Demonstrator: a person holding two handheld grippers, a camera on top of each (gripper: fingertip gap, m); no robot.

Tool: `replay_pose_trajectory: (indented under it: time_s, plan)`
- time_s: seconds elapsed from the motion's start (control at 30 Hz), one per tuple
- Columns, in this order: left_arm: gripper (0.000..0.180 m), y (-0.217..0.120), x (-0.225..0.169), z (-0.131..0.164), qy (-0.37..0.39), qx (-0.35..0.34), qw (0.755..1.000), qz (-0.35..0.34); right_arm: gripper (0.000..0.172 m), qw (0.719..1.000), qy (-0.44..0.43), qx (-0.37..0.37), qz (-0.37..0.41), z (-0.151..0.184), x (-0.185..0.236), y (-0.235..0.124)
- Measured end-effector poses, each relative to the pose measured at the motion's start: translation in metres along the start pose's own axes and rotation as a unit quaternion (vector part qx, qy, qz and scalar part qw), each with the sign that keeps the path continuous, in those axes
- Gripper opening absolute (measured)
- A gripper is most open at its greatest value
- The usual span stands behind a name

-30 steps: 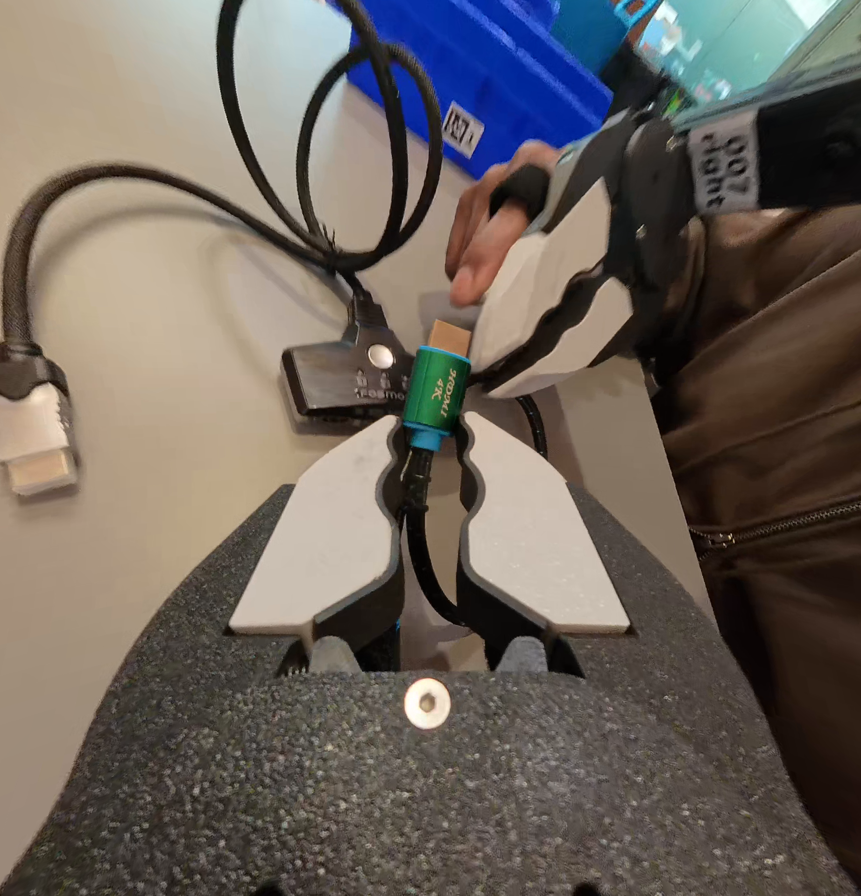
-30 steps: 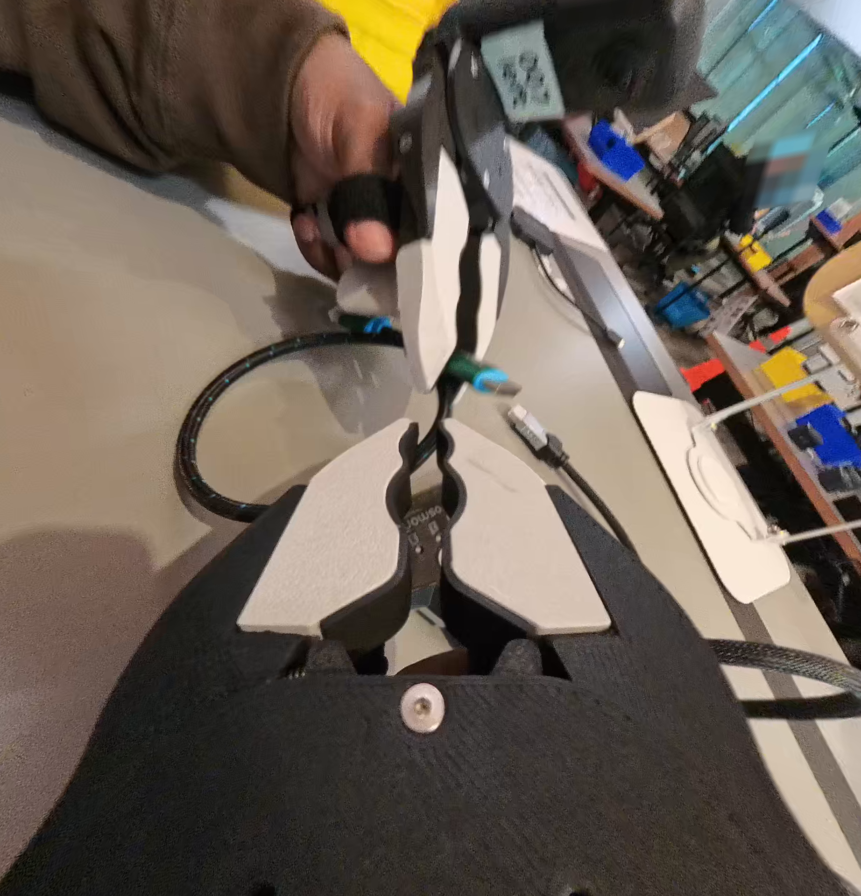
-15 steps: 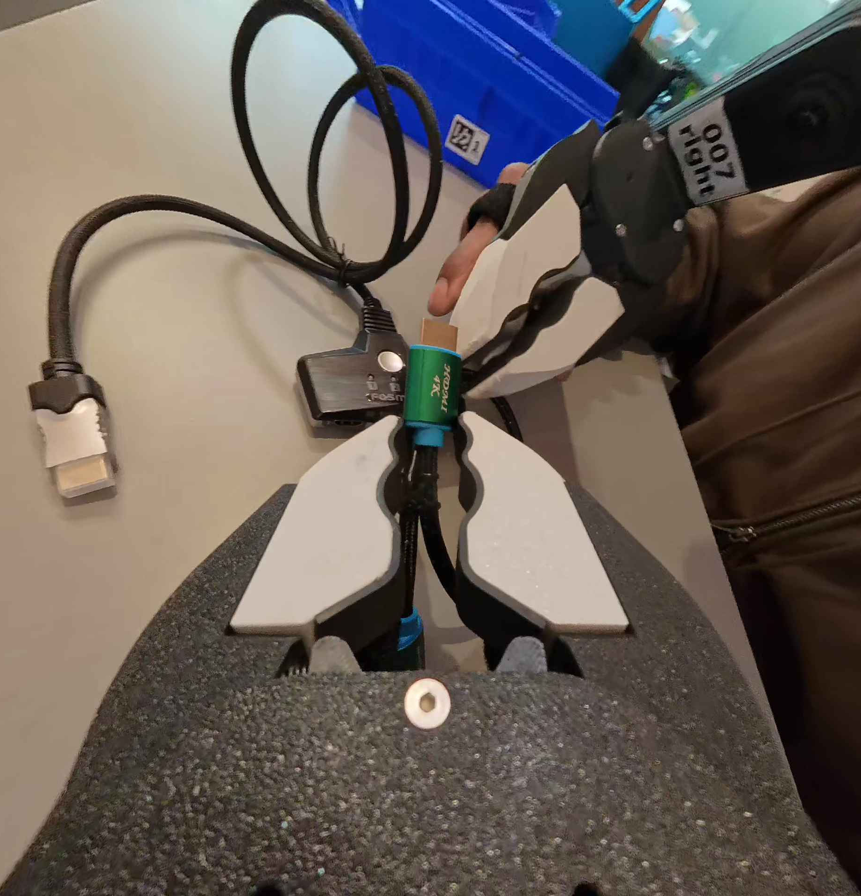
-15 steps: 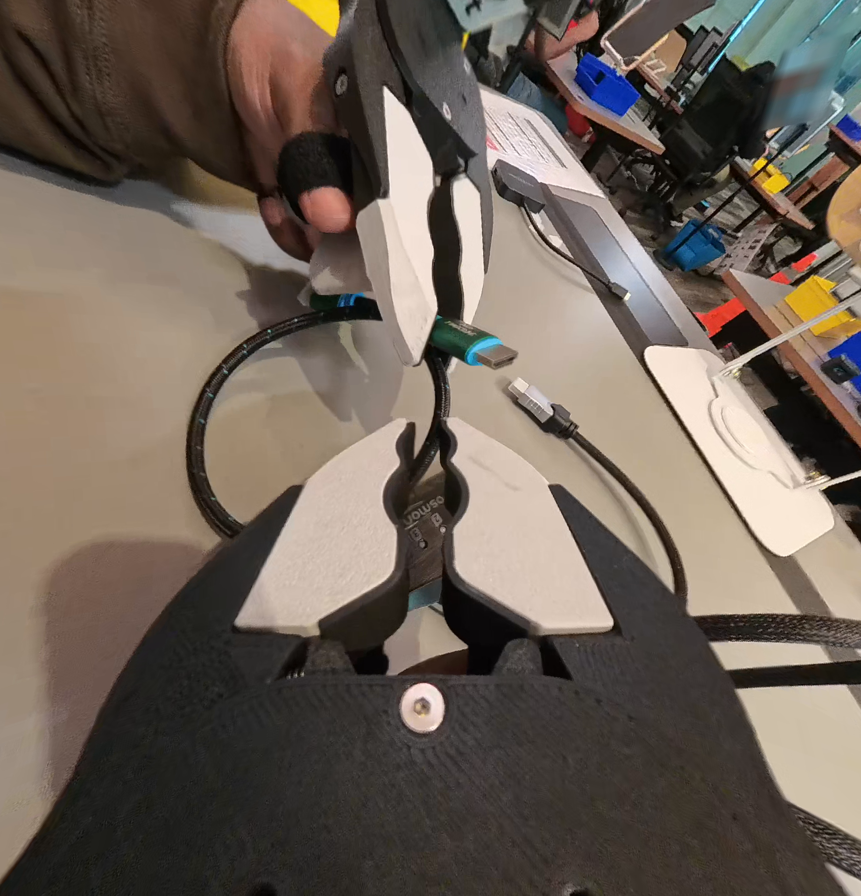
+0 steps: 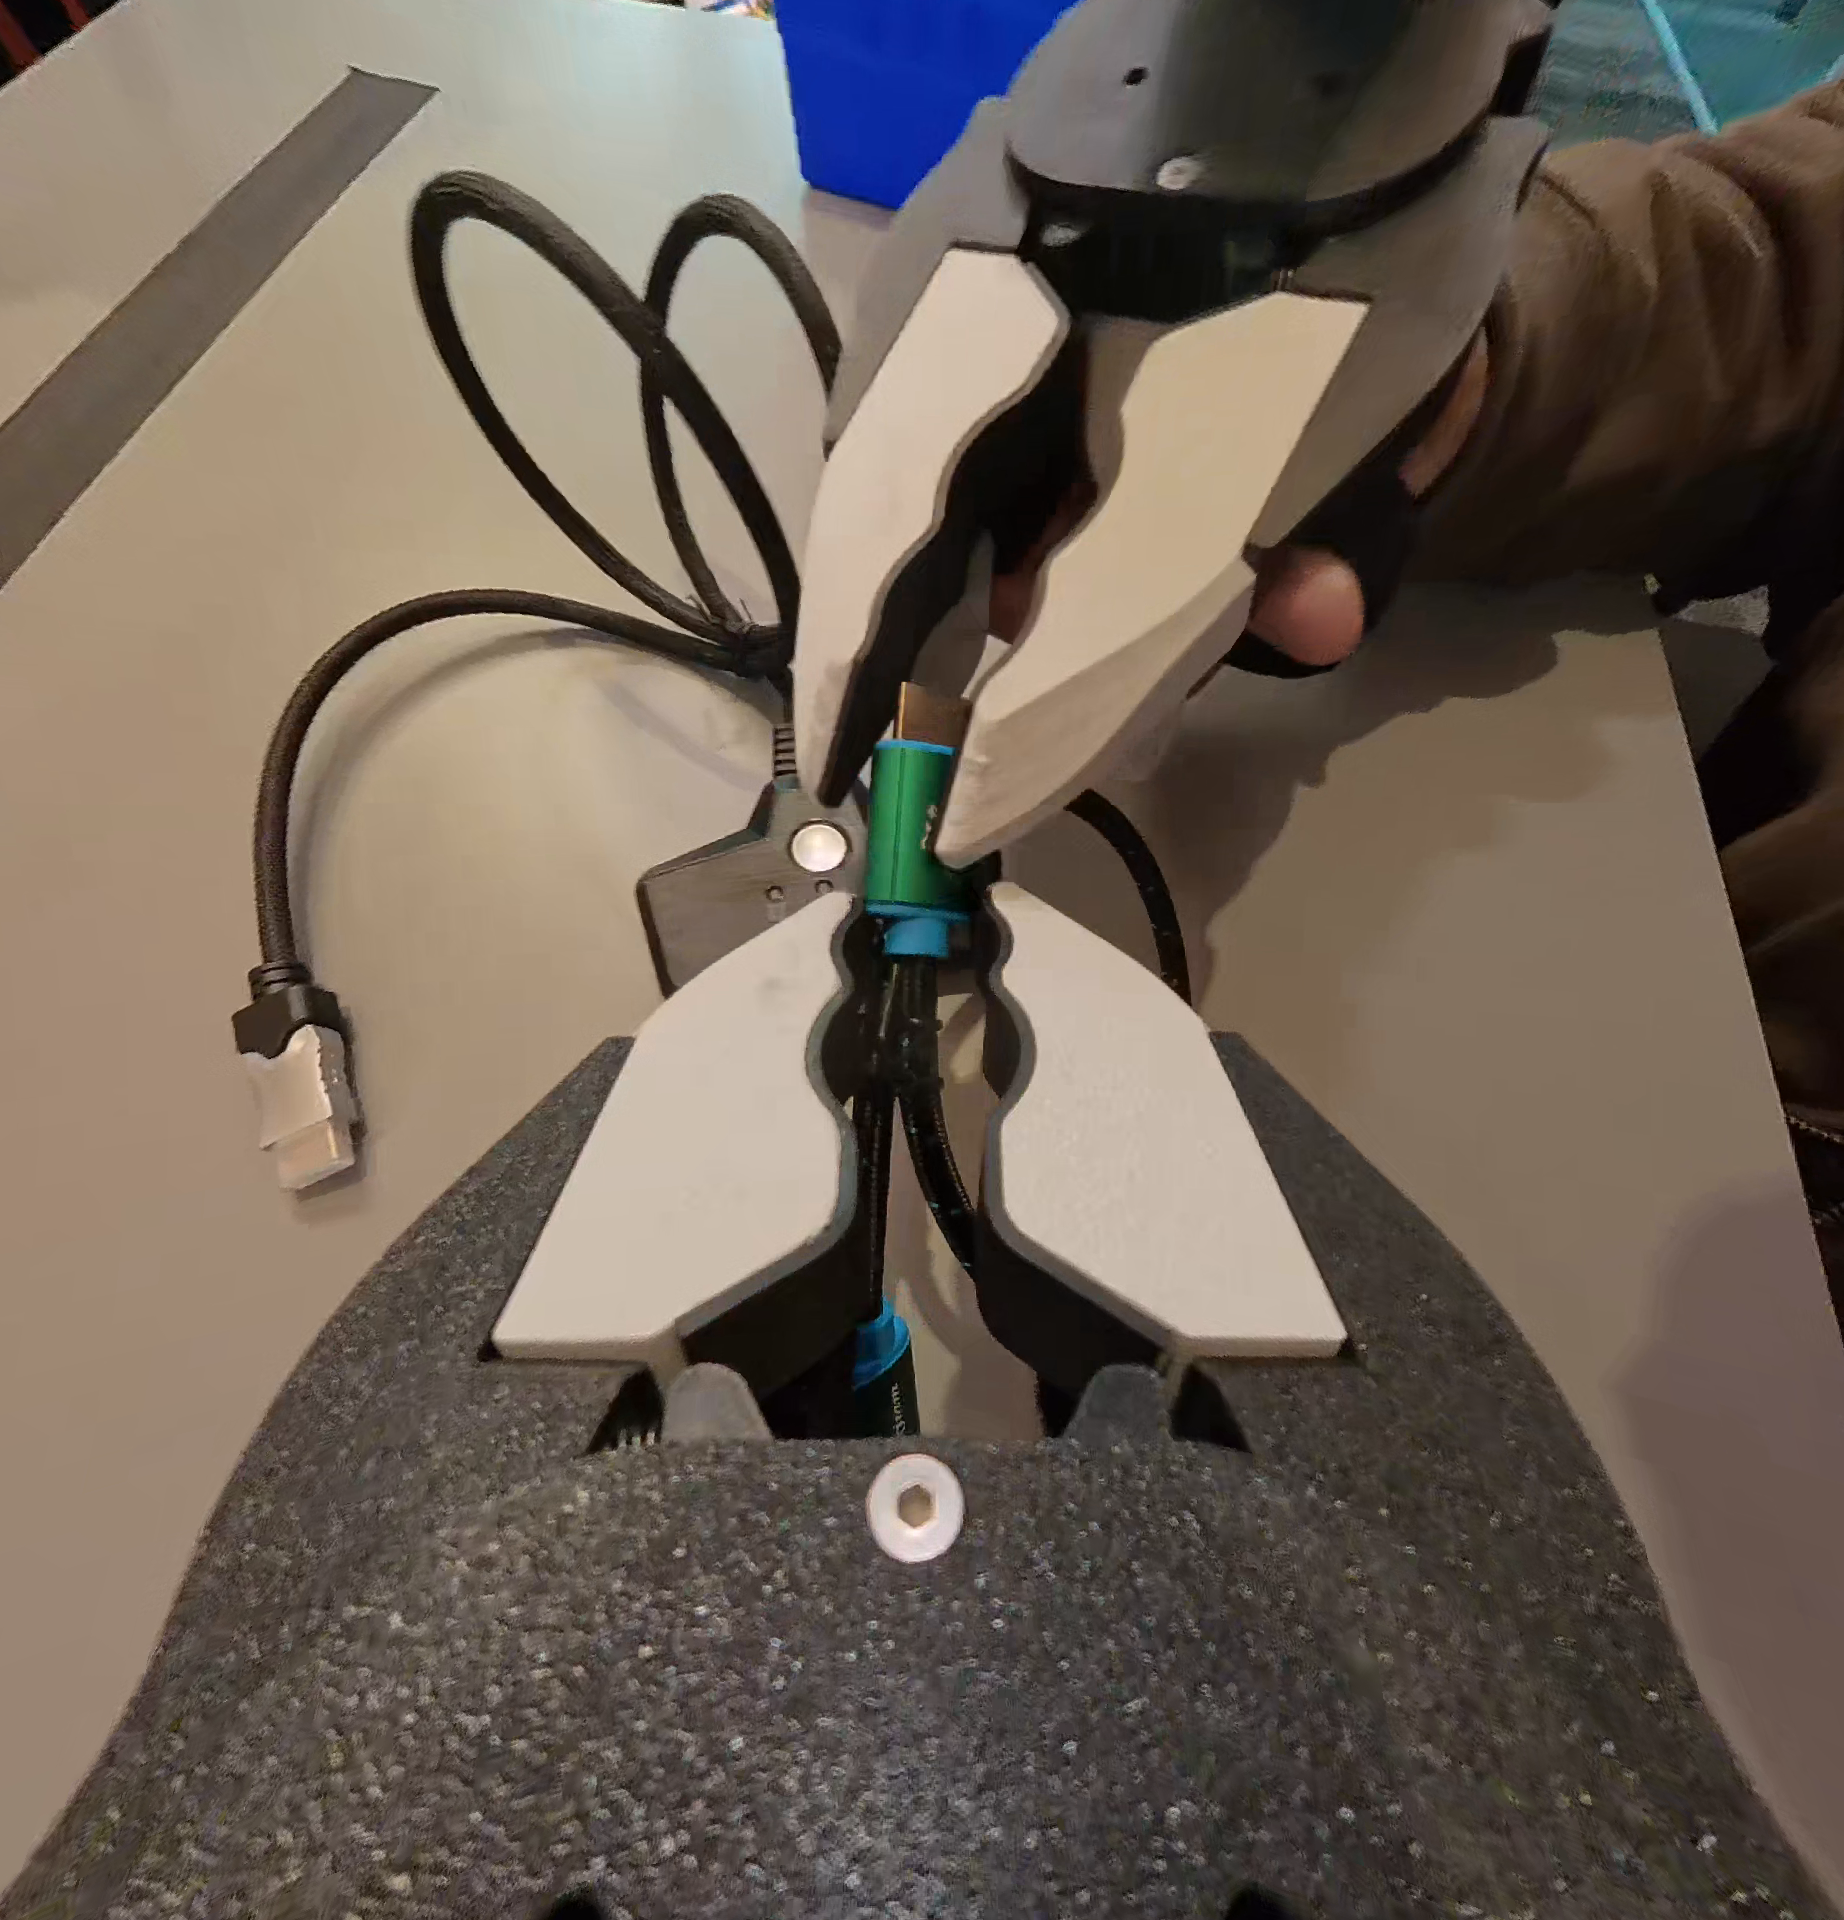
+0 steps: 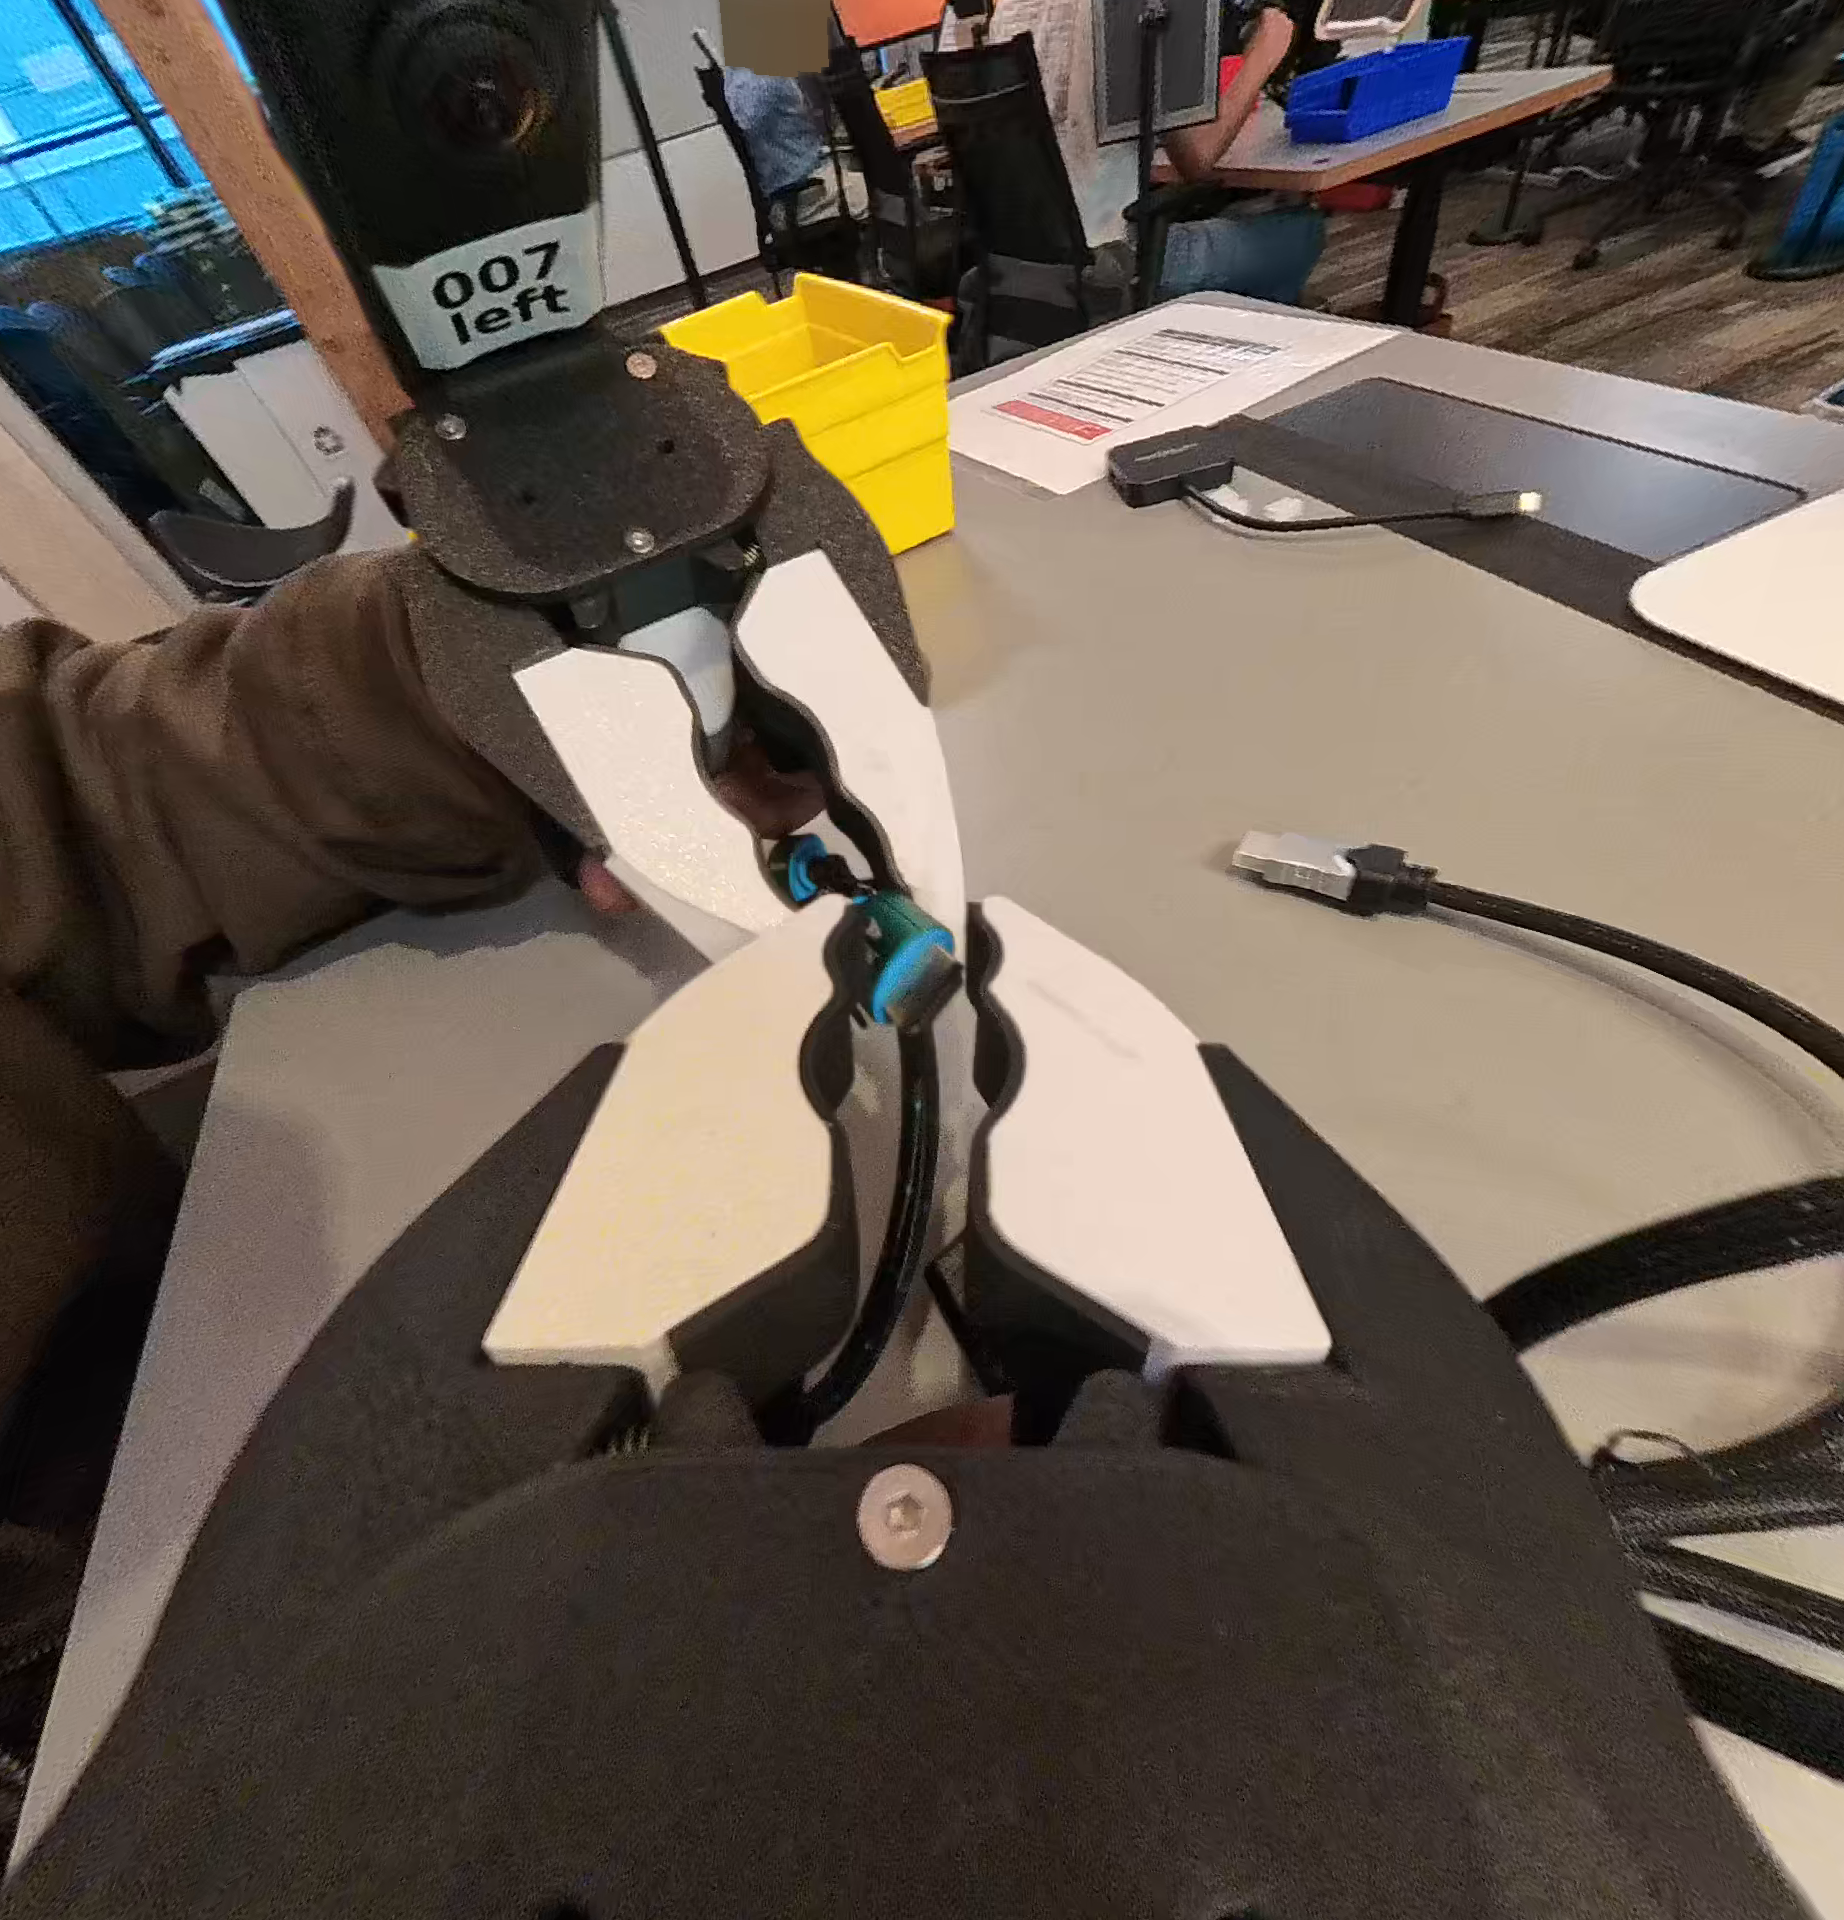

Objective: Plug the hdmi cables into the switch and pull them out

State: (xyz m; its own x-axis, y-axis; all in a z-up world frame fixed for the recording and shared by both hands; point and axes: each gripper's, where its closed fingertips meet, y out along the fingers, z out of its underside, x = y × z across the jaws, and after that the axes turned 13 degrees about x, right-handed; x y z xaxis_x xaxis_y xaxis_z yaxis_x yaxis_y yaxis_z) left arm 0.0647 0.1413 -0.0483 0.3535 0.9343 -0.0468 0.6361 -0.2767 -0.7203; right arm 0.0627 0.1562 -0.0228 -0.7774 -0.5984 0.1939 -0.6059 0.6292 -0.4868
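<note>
Green plug (image 5: 902, 821) on a black braided cable (image 5: 902, 1091) sits in the air just above the surface (image 5: 1417, 935), right over a black switch box (image 5: 731, 894). My left claw (image 5: 918, 914) is pinching it at the rear end, where the green shell meets the blue collar. The gold tip points away from me and the cable runs back between the fingers. My right claw (image 6: 913, 920) comes in from the opposite side and straddles the front of the plug, jaws part-spread. One finger overlaps the green shell, but I can't tell whether its pads actually press.

Handling, as I judge it: the plug is light, rigid and metal-shelled, so smooth and prone to twisting in the pads. The flat sides of the green shell are the place to hold. The gold tip looks too thin and easy to mar, and the collar is soft and would let it pivot. The cable looks stiff and springy. It is doubled back with its other blue-collared end (image 5: 882, 1351) near my palm, so it will tug sideways. A grey-tipped plug (image 5: 300, 1091) lies well apart.
</note>
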Motion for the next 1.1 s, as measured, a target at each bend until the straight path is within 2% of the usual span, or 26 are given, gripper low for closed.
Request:
replay_pose_trajectory:
  time_s: [0.07,0.17,0.27,0.37,0.47,0.53,0.73,1.0,1.1]
  plan:
    - [0.019,0.002,-0.005,0.003,0.007,0.021,1.000,0.001,0.014,1.000,-0.010,0.007,-0.010,0.001,0.005,0.001]
    - [0.020,-0.001,-0.016,0.009,0.006,0.038,0.998,0.041,0.012,0.999,-0.033,0.009,-0.031,0.002,0.015,0.001]
    - [0.032,-0.004,-0.020,0.015,-0.002,0.044,0.996,0.077,0.012,0.997,-0.055,-0.001,-0.059,0.000,0.027,0.000]
    - [0.036,-0.013,-0.034,0.013,-0.005,0.009,0.986,0.164,0.011,0.992,-0.077,-0.010,-0.102,0.000,0.043,-0.002]
    - [0.030,-0.029,-0.053,0.003,-0.017,-0.049,0.960,0.275,0.011,0.984,-0.122,-0.012,-0.130,0.005,0.057,-0.002]
    - [0.025,-0.032,-0.061,0.002,-0.016,-0.057,0.948,0.312,0.011,0.979,-0.150,-0.020,-0.140,0.006,0.065,-0.004]
    - [0.021,-0.027,-0.076,0.002,-0.009,-0.057,0.936,0.347,0.011,0.971,-0.184,-0.039,-0.147,0.007,0.073,-0.006]
    - [0.020,-0.015,-0.076,0.005,-0.041,-0.058,0.926,0.372,0.008,0.973,-0.200,-0.021,-0.115,0.013,0.064,-0.001]
    - [0.013,-0.010,-0.070,0.004,-0.062,-0.059,0.925,0.371,0.004,0.977,-0.188,-0.017,-0.099,0.013,0.056,-0.001]
